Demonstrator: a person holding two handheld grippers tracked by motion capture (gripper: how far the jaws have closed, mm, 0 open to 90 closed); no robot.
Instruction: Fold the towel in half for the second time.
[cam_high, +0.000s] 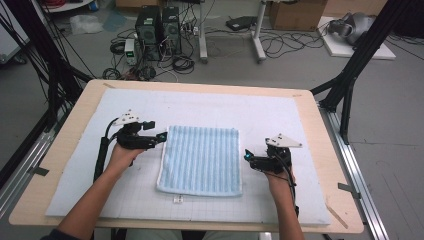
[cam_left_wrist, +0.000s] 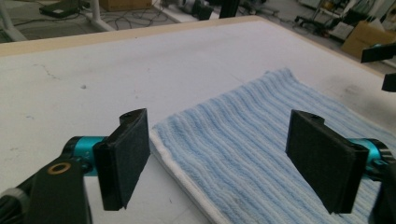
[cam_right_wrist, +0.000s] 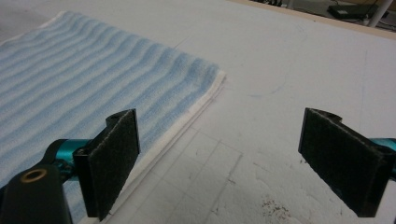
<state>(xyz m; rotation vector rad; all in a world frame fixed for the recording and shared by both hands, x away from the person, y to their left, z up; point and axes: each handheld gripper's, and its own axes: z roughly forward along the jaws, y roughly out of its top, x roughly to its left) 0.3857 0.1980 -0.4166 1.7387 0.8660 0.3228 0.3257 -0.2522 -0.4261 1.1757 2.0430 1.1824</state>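
A light blue striped towel (cam_high: 201, 159) with a white hem lies folded flat in the middle of the white mat (cam_high: 200, 107). My left gripper (cam_high: 159, 132) is open at the towel's upper left corner, its jaws wide apart over the left hem. From the left gripper view, the towel (cam_left_wrist: 261, 140) runs between the two black pads (cam_left_wrist: 125, 158). My right gripper (cam_high: 247, 156) is open just off the towel's right edge. The right gripper view has the towel (cam_right_wrist: 93, 88) at the left, its hem passing under the left pad (cam_right_wrist: 112, 163).
The mat covers a wooden table (cam_high: 327, 165). A small white tag (cam_high: 177, 199) lies just below the towel's front edge. Black frame legs (cam_high: 350, 75) stand at the right, and computers (cam_high: 157, 27) and cables sit on the floor behind.
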